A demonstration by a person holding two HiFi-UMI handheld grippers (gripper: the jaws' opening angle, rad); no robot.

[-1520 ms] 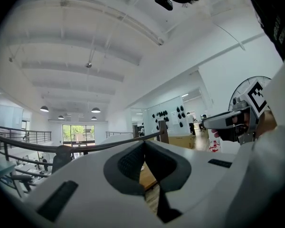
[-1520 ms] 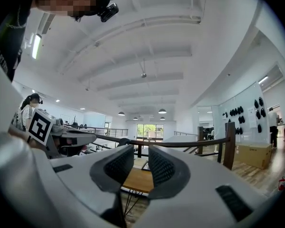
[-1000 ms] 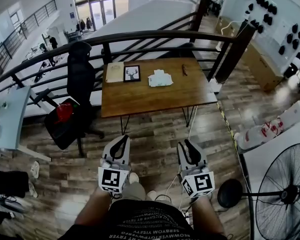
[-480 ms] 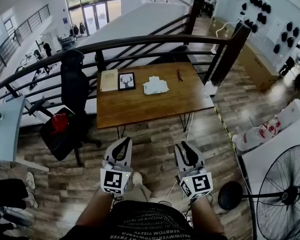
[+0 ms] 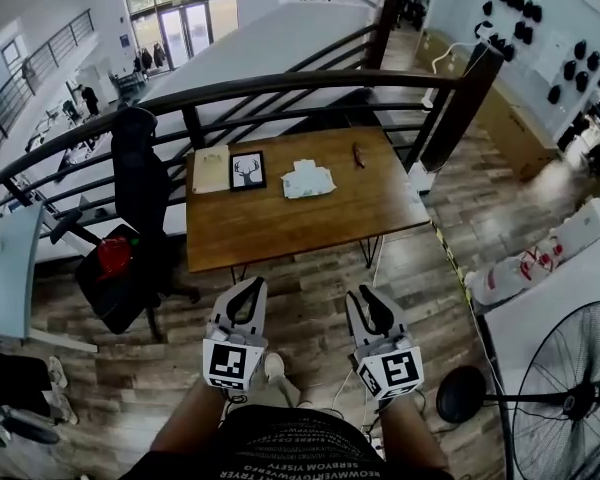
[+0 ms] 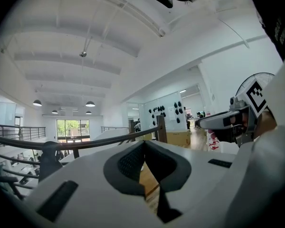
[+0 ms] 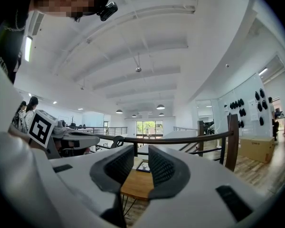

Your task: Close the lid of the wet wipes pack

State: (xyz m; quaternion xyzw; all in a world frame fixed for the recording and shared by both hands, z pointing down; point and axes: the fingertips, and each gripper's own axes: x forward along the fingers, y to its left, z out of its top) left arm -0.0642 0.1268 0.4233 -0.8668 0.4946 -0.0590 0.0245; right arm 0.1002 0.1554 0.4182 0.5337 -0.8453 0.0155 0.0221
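The white wet wipes pack (image 5: 308,179) lies on the far half of a wooden table (image 5: 290,218), well ahead of both grippers; whether its lid is up is too small to tell. My left gripper (image 5: 246,293) hangs over the floor short of the table's near edge, and its fingertips meet with nothing between them (image 6: 143,145). My right gripper (image 5: 373,303) is level beside it. Its jaws stand a little apart and empty (image 7: 141,152), with the table (image 7: 137,184) showing through the gap.
A framed deer picture (image 5: 246,169), a tan board (image 5: 209,169) and a small dark item (image 5: 359,155) also lie on the table. A black office chair (image 5: 130,198) stands to its left, a dark railing (image 5: 280,83) behind, and a floor fan (image 5: 570,398) at right.
Both grippers have moved forward together over the wooden floor toward the table, which now stands a little closer. Their jaws look the same as before.
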